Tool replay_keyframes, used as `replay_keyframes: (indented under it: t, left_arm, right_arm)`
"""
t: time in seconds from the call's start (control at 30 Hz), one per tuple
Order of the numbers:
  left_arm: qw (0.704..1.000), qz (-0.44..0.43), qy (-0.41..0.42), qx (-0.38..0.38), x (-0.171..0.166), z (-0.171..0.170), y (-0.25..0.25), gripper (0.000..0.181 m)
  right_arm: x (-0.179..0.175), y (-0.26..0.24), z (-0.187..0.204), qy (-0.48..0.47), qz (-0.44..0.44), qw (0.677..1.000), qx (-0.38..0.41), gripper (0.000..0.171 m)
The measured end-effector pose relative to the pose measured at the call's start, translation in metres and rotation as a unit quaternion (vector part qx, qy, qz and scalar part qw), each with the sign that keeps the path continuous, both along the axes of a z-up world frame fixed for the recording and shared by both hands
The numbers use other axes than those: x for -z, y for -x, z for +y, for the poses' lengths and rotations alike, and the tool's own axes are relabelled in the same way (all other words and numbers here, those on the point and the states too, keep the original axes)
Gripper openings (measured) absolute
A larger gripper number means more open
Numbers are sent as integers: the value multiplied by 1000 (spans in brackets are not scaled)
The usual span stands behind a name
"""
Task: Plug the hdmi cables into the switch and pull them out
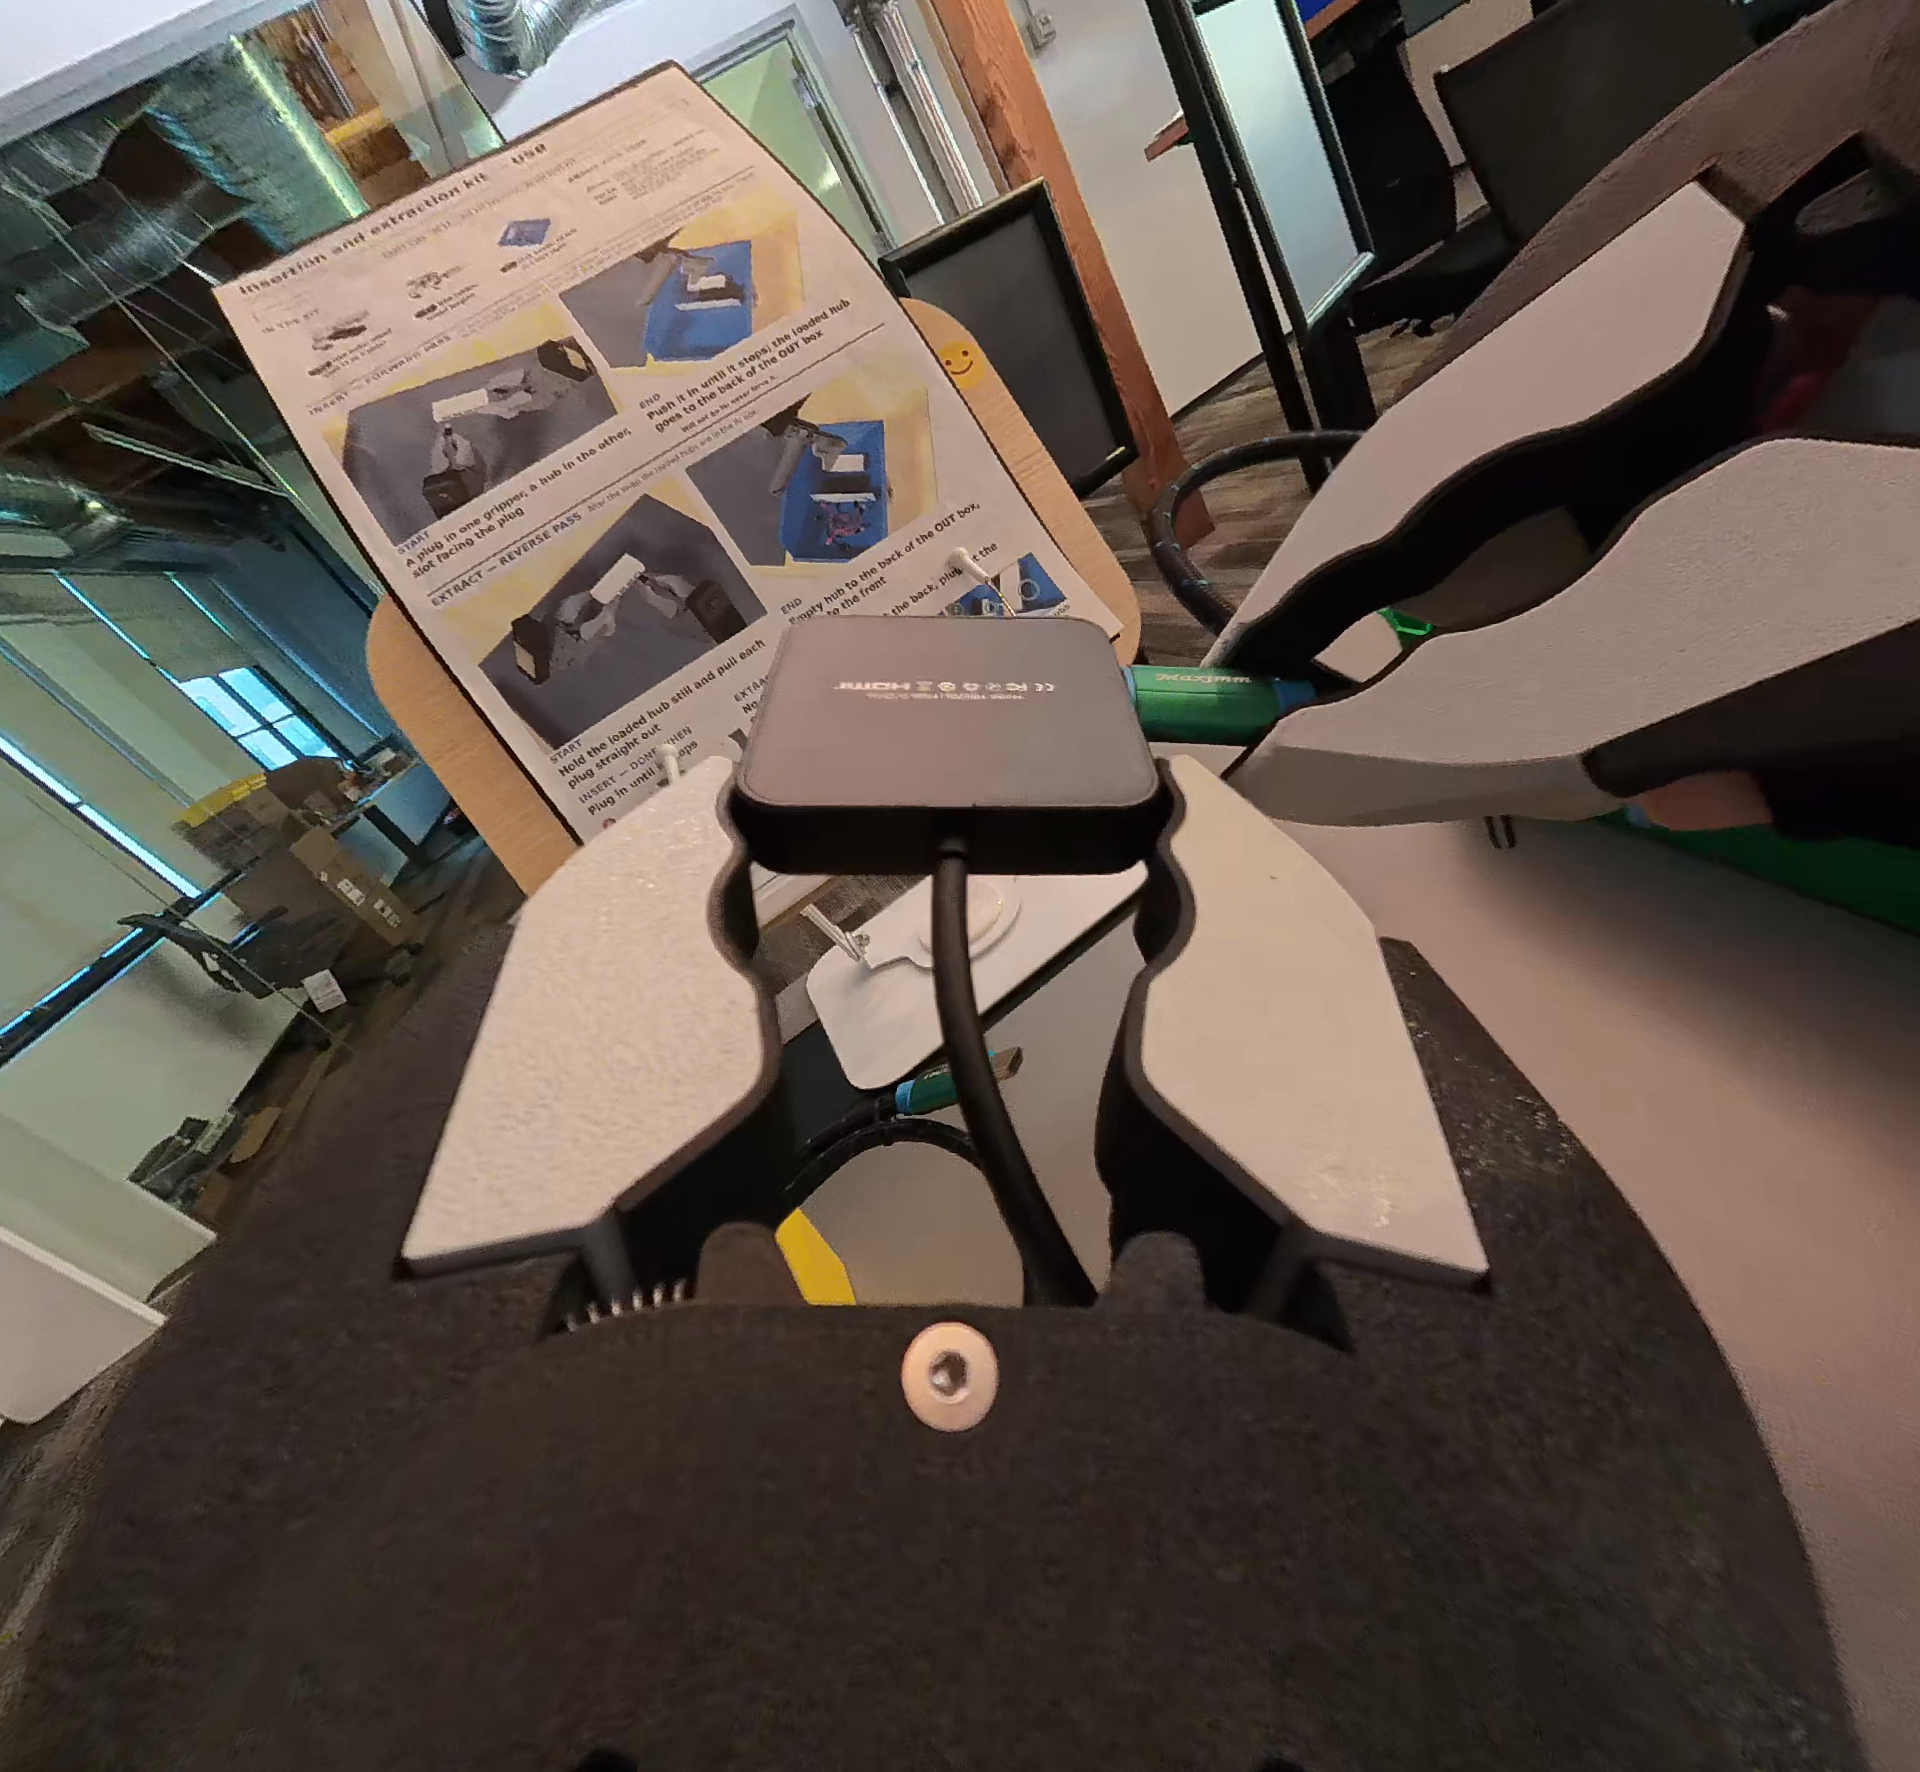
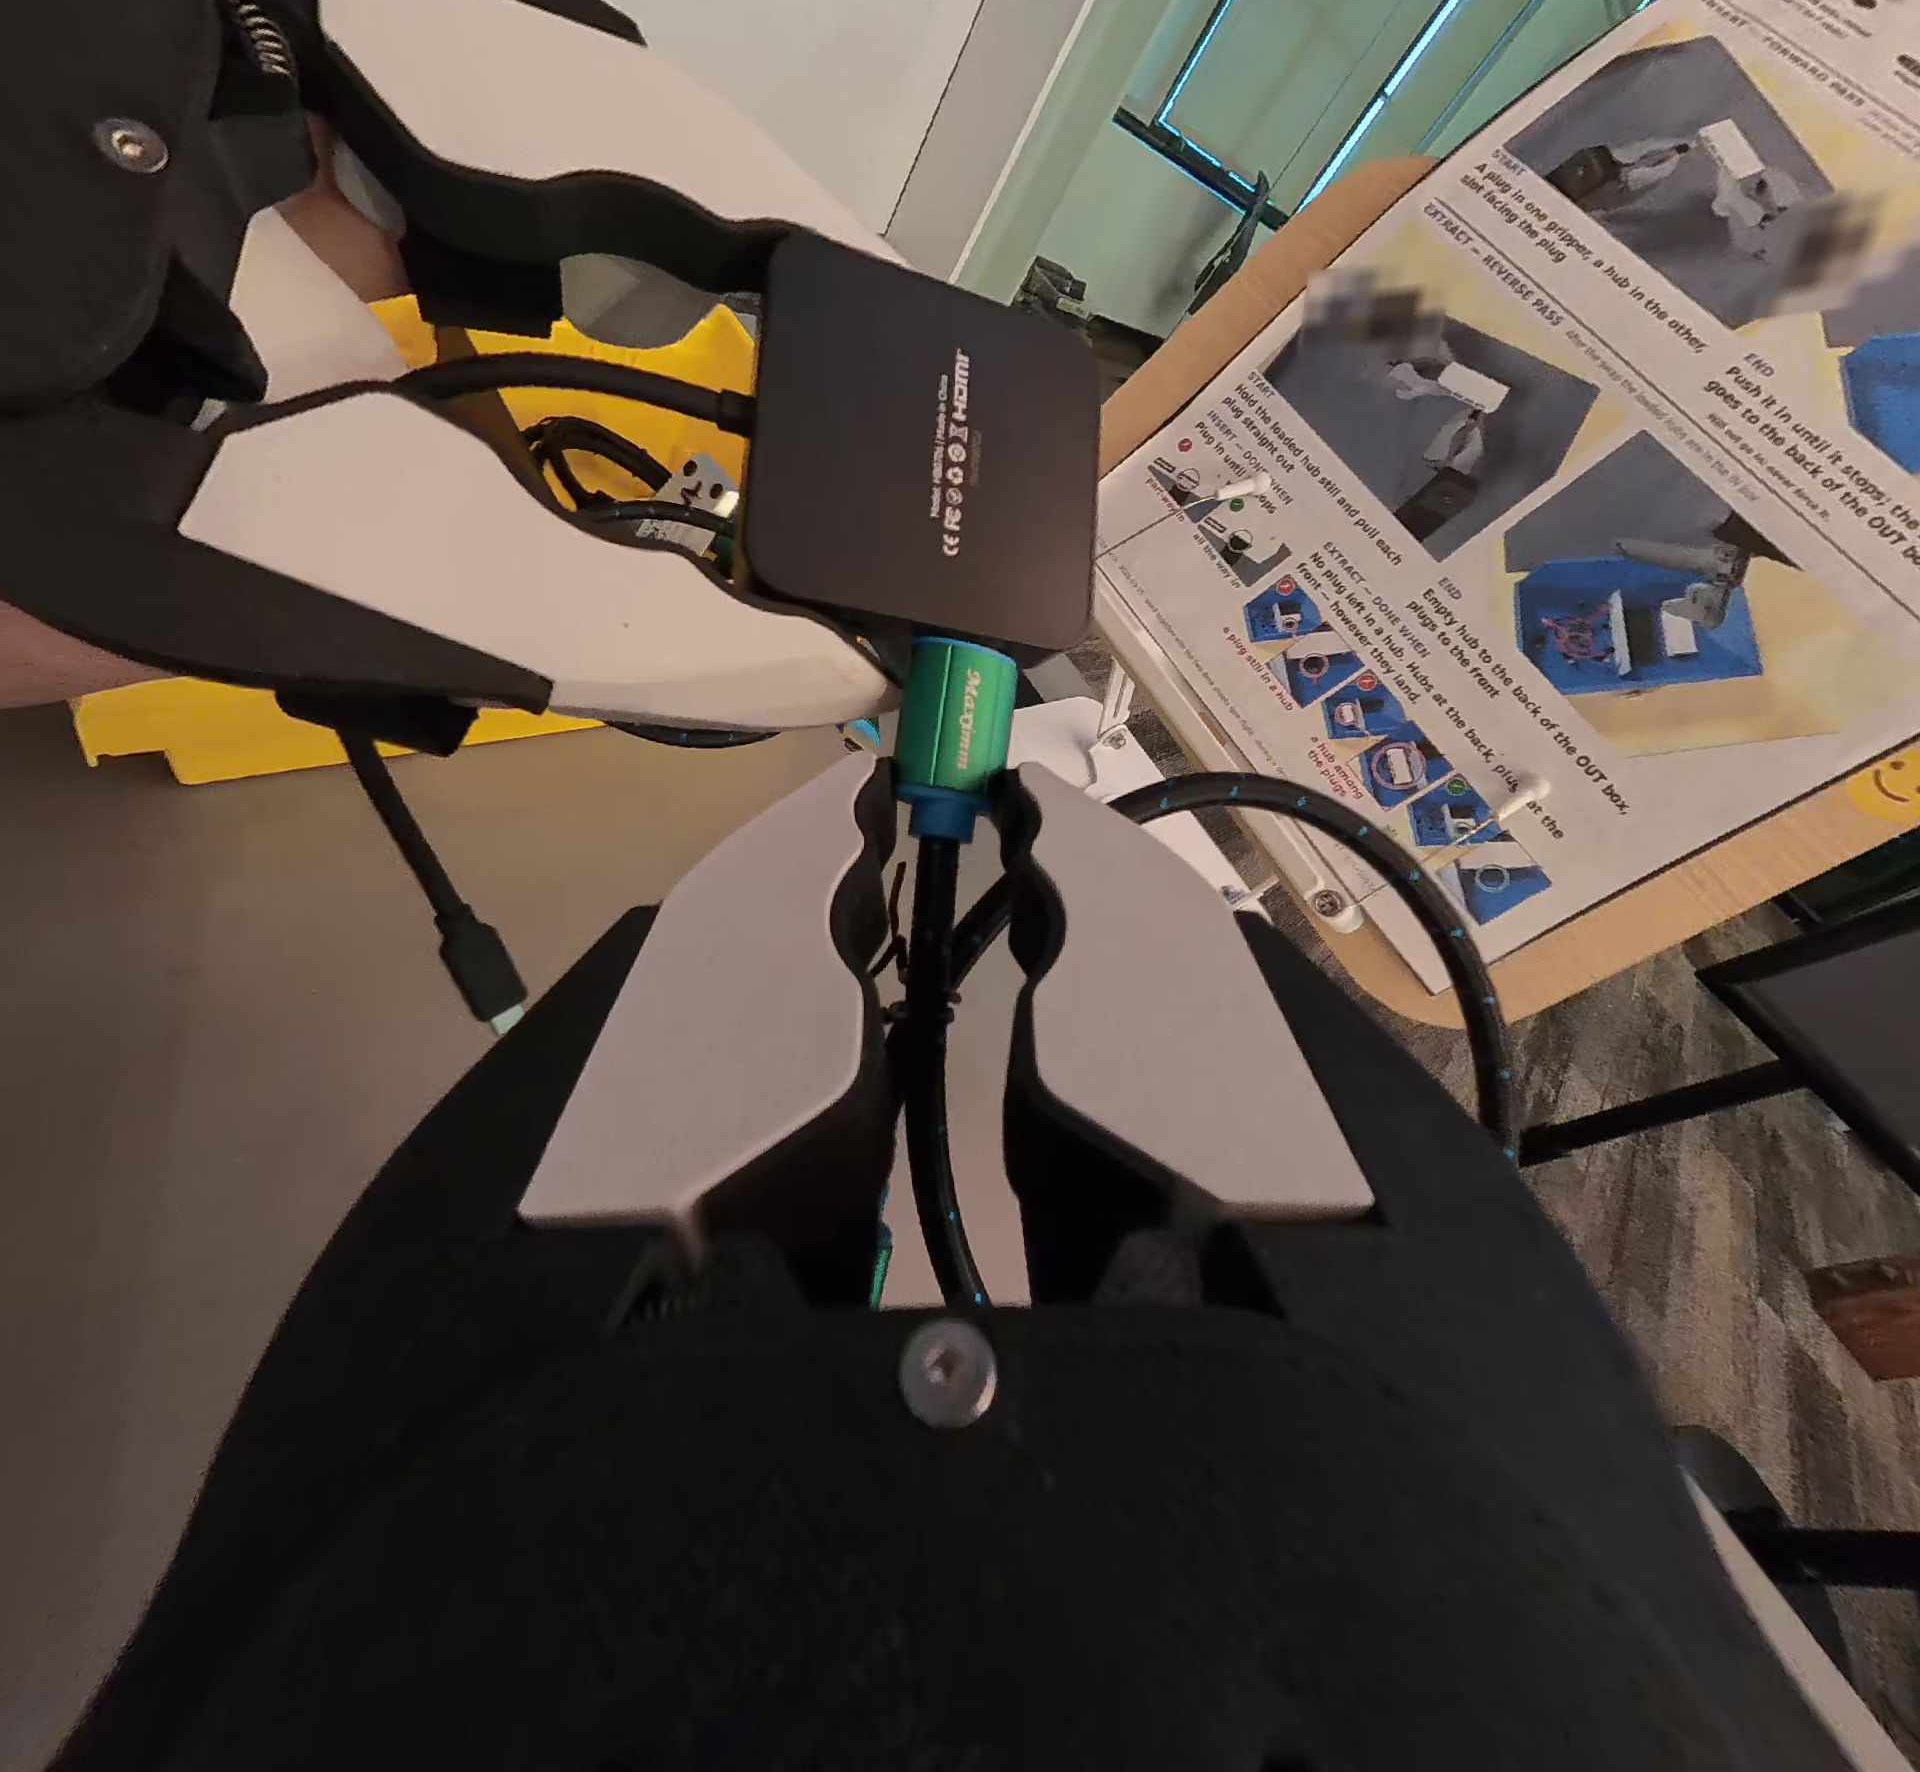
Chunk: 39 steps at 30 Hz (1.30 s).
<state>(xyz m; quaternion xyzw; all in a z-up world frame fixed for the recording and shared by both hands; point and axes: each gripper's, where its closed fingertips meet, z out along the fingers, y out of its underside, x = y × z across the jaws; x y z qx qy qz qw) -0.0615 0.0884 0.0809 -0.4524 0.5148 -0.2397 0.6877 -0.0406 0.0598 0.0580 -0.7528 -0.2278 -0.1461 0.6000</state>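
Observation:
My left gripper (image 1: 945, 787) is shut on a flat black HDMI switch (image 1: 945, 735), pinching its two sides at the fingertips. The switch's own black lead (image 1: 966, 995) runs back between the fingers. My right gripper (image 2: 948, 787) is shut on a green and blue HDMI plug (image 2: 951, 735). The plug's nose sits in the switch (image 2: 925, 444) with no metal tip showing. In the left wrist view the right gripper (image 1: 1262, 709) comes in from the right with the green plug (image 1: 1195, 694) against the switch's side. In the right wrist view the left gripper (image 2: 821, 475) reaches in from the upper left.
An instruction poster on a wooden board (image 1: 623, 434) stands behind the switch and also shows in the right wrist view (image 2: 1558, 475). A yellow box (image 2: 312, 735) holds more cables. A loose black lead end (image 2: 478, 974) hangs over the grey table (image 2: 208, 995). The plug's braided cable (image 2: 1403, 870) loops right.

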Motion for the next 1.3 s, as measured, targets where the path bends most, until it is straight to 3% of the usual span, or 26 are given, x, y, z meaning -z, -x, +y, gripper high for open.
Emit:
replay_keyframes:
  t: [0.9, 1.0, 1.1, 1.17, 1.3]
  left_arm:
    - [999, -40, -4, 34, -32, -11, 3, 71]
    - [989, -108, -16, -95, -55, 39, 36, 71]
    - [981, -146, 122, 37, -70, 44, 58, 72]
    - [984, -149, 101, 16, -73, 49, 70, 71]
    - [989, -109, 86, 60, -61, 32, 53, 71]
  right_arm:
    - [-32, 5, -13, -65, 35, 997, -17, 19]
    - [-30, 12, -18, -51, 44, 997, -39, 18]
    - [-39, 13, -23, -63, 49, 996, -37, 18]
    - [-39, 11, -23, -62, 45, 997, -32, 18]
    - [-31, 6, -22, -27, 35, 999, -26, 19]
